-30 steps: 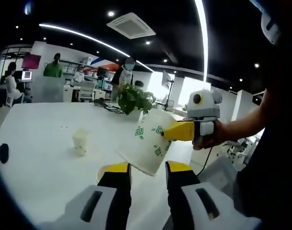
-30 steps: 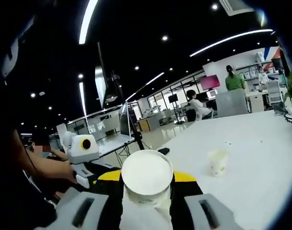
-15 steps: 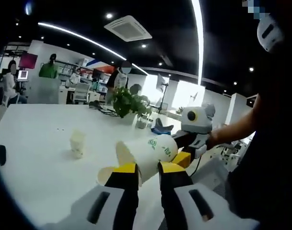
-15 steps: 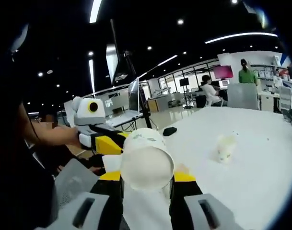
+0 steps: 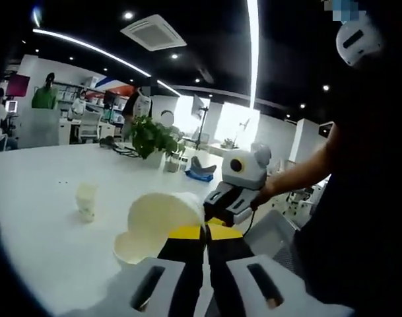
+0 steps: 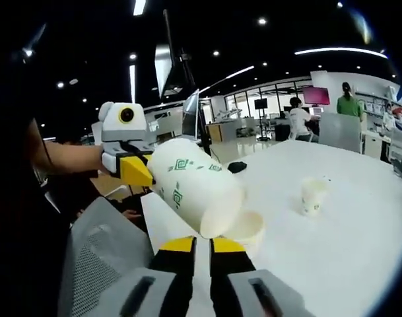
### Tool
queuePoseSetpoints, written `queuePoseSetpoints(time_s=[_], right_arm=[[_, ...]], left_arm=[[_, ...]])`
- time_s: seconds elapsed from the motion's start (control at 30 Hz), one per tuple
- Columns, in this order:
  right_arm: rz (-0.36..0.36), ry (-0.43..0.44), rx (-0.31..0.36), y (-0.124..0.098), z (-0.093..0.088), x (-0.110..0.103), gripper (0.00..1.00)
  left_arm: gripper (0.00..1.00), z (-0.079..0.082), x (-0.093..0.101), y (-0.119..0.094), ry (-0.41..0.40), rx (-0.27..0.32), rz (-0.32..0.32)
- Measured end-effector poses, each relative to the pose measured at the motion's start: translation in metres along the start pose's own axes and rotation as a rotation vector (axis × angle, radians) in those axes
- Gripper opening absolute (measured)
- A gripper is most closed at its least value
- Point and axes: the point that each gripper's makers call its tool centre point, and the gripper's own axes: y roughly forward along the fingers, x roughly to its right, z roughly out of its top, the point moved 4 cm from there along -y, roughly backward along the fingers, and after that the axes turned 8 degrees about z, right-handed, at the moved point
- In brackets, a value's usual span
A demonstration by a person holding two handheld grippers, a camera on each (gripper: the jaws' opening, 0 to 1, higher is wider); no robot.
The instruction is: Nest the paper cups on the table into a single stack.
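A white paper cup with green marks (image 6: 194, 185) hangs tilted over the table's near edge. In the left gripper view its open mouth (image 5: 162, 214) faces me. My left gripper (image 5: 206, 232) is shut on the rim of this cup, and it comes in from the left (image 6: 144, 175) in the right gripper view. My right gripper (image 6: 202, 246) is shut just under the cup's base, with nothing visible between its tips; it reaches in behind the cup (image 5: 214, 205). A second cup (image 5: 131, 247) (image 6: 245, 228) stands mouth-up on the table below. A third, small cup (image 5: 86, 200) (image 6: 313, 196) stands farther out.
The white table (image 5: 35, 172) (image 6: 359, 224) stretches away, with a potted plant (image 5: 151, 137) at its far side and a small black object (image 6: 235, 167) near one edge. A grey mesh chair (image 6: 101, 244) sits close by. People sit at desks behind.
My right gripper's jaws, wide around the cup before, have closed and the cup now sits past their tips. My left gripper's jaws have closed on the cup's rim.
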Motion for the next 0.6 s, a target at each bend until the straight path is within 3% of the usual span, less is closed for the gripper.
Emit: queuePoseSetpoints(time_s=[0.23,0.6], right_arm=[[-0.034,-0.018,-0.036,-0.004,-0.005,0.001,0.10],[-0.097,-0.034,-0.026,-0.015,-0.001,0.009,0.25]], left_arm=[[0.00,-0.004,-0.003,0.003,0.005,-0.022,0.033],[0.00,0.010,-0.010,0.001,0.047,-0.030,0.083]])
